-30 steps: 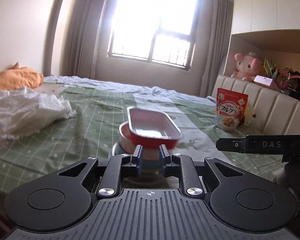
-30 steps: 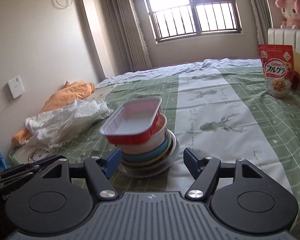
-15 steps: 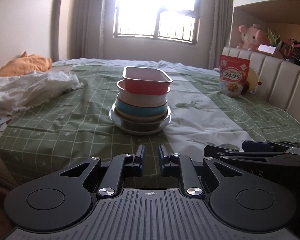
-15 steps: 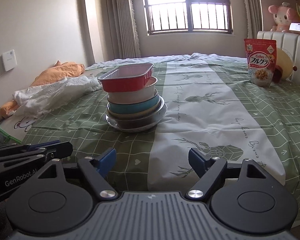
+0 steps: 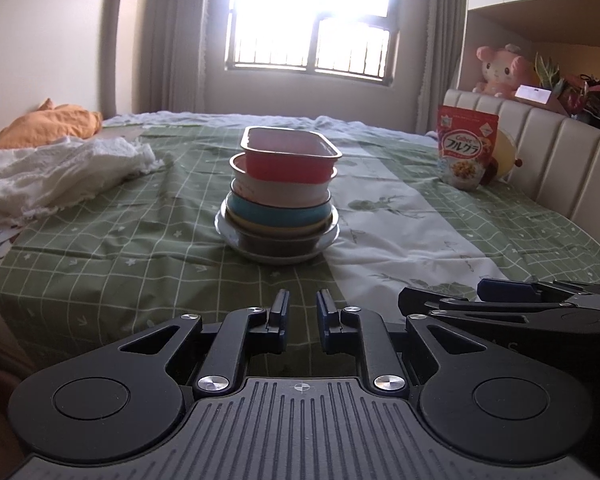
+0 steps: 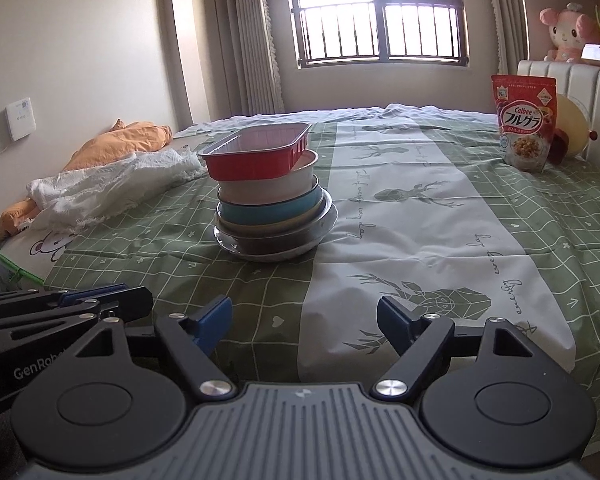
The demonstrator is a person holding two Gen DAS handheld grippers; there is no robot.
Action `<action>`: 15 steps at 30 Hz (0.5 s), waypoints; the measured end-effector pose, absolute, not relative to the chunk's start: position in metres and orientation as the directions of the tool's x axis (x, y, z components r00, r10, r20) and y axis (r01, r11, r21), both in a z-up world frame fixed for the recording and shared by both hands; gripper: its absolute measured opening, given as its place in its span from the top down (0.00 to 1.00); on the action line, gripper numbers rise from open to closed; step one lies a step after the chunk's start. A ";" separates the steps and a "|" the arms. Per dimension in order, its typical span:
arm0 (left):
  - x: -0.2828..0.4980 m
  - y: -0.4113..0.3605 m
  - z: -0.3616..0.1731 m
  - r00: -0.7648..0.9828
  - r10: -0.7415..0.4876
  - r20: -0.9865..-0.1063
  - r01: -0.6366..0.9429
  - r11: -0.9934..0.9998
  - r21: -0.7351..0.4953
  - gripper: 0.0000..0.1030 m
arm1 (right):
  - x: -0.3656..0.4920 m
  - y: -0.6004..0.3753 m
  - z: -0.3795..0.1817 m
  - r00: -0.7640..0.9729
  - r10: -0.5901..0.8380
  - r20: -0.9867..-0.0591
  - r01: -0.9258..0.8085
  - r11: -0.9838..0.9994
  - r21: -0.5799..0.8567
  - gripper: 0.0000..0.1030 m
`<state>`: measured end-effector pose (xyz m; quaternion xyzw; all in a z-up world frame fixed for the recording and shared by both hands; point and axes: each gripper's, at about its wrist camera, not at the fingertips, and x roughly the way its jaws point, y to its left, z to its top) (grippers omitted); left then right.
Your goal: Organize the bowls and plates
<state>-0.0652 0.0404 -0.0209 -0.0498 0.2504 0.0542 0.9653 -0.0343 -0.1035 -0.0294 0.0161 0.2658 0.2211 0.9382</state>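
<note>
on the left edge of the bed a crumpled white cloth [image 5: 56, 172] lies in front of an orange bundle [image 5: 56, 122], both well apart from the dishes and seemingly no part of the job.

nearer the viewer, the left gripper [image 5: 302, 314] hangs over the near edge of the green checked bedspread [image 5: 140, 248] with its fingers nearly together and nothing between them; only a narrow slit shows.

in the middle of the bed stands the stack [image 5: 278, 204], which is where the task's things are. a wide pale plate [image 5: 236, 238] sits at the bottom on the bedspread, a dark brown bowl [image 5: 276, 245] in it, then a thin yellowish rim, a light blue bowl [image 5: 276, 214], a white bowl [image 5: 280, 192], and on top a red rectangular tray [image 5: 290, 160]. the tray overhangs the round bowl beneath it and, in the right wrist view, sits turned a little off the line of the stack, but it looks level and settled. neither gripper touches any of it.

i see no loose plate or bowl elsewhere on the bed, so i judge the gathering is done or very close to done; what could remain is at most squaring the tray on top, and that is a guess.

further right, the right gripper [image 6: 304, 322] is held low at the bed's near edge, its jaws standing wide apart after just opening, with only bedspread visible between them.

at the far right a red cereal bag [image 5: 466, 146] stands upright near the padded headboard [image 5: 560, 168], well clear of the stack.
</note>
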 end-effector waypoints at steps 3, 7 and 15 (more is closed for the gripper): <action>-0.064 0.041 -0.021 0.866 0.075 -0.494 -0.127 0.989 -0.073 0.83 | -0.033 -0.103 -0.030 0.759 0.424 -0.494 -0.406 0.901 0.149 0.22; -0.063 0.042 -0.021 0.864 0.075 -0.497 -0.128 0.989 -0.074 0.83 | -0.032 -0.105 -0.031 0.759 0.423 -0.496 -0.403 0.902 0.152 0.22; -0.063 0.041 -0.022 0.862 0.078 -0.501 -0.132 0.988 -0.074 0.83 | -0.032 -0.106 -0.031 0.758 0.423 -0.497 -0.402 0.902 0.155 0.22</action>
